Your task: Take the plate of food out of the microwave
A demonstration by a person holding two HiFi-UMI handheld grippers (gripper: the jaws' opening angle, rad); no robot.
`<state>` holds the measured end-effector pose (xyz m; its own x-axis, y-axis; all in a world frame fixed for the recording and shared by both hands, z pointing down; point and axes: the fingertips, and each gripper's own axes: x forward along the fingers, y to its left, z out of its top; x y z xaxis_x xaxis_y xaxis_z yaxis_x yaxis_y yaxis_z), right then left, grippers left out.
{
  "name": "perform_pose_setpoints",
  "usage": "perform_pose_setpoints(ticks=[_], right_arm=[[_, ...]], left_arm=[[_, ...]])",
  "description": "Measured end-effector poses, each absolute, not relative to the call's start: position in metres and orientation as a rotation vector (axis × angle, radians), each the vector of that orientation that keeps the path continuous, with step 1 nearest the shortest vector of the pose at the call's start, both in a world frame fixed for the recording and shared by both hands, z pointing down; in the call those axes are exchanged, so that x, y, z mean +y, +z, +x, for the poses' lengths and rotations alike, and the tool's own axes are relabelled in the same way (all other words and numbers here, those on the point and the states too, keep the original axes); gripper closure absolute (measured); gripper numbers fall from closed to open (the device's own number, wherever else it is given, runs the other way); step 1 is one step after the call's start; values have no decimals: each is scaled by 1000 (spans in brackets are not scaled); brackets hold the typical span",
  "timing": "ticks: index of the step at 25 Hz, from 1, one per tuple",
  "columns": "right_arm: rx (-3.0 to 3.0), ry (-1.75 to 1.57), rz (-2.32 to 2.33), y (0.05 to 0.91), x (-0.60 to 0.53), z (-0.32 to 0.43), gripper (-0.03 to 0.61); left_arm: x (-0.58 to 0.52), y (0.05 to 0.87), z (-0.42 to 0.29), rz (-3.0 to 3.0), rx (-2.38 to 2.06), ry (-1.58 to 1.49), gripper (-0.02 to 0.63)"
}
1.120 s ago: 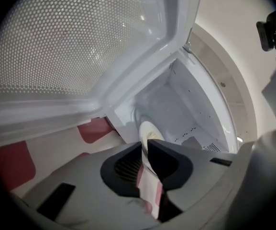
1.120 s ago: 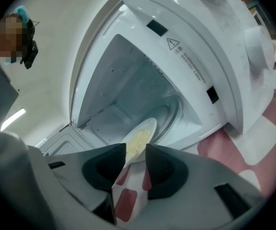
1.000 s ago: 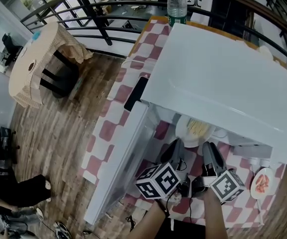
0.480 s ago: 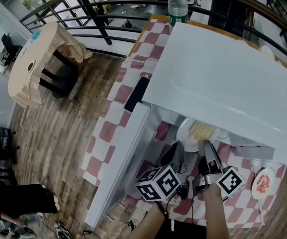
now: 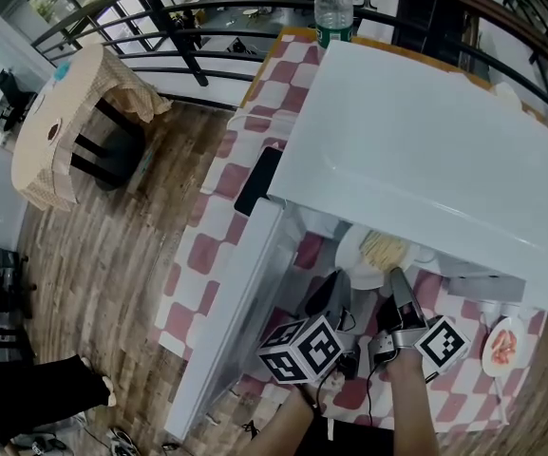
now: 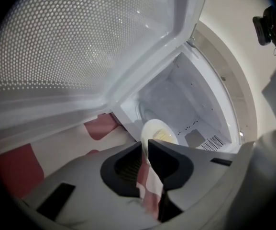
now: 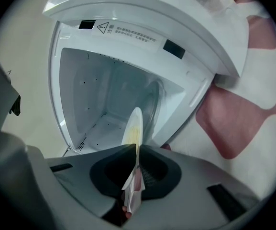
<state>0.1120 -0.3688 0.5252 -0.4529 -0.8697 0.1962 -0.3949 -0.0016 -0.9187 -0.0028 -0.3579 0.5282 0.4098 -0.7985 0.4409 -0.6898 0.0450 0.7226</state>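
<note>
A white plate of pale noodles [image 5: 373,252] lies at the mouth of the open white microwave [image 5: 416,150]. In the right gripper view the plate [image 7: 134,123] shows edge-on, its near rim between the jaws. My right gripper [image 7: 135,147] has just been closing and is shut on that rim; in the head view it [image 5: 395,283] sits at the plate's near right. My left gripper [image 6: 146,145] has just been opening a little. It keeps a narrow gap that shows only tablecloth, with the plate [image 6: 158,133] just past its tips. In the head view it [image 5: 335,283] is at the plate's near left.
The microwave door [image 5: 231,321] swings out to the left, beside my left gripper. A red-and-white checked cloth [image 5: 212,245] covers the table. A water bottle [image 5: 333,3] stands behind the microwave, a dark flat object [image 5: 257,180] lies at its left, and a small dish of red food [image 5: 501,347] sits at right.
The right gripper has rolled and its jaws have come together on the plate's rim. The left gripper has stayed where it was.
</note>
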Motion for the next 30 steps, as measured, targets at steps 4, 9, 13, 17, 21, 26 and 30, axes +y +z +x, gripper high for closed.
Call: perform_pose_setpoints(ticks=[4, 9, 13, 17, 21, 26, 30], right_arm=[[1866, -1445, -1317, 524, -369, 110, 566], [1830, -1438, -1350, 522, -367, 112, 563], [1819, -1406, -1379, 519, -362, 113, 561], [1811, -1386, -1398, 513, -357, 115, 561], [1803, -1361, -1410, 506, -351, 117, 561], [1785, -1346, -1410, 500, -339, 121, 561], [1776, -1351, -1397, 494, -326, 122, 561]], left_arm=[[-357, 530, -3, 1690, -1324, -126, 538], [-357, 525, -2, 1730, -1313, -116, 537], [-353, 524, 0, 1746, -1286, -110, 537], [-350, 520, 2, 1764, -1263, -110, 537], [-347, 515, 4, 1788, -1243, -107, 537], [-336, 506, 7, 1819, -1234, -111, 537], [-322, 500, 8, 1825, -1241, -124, 537]])
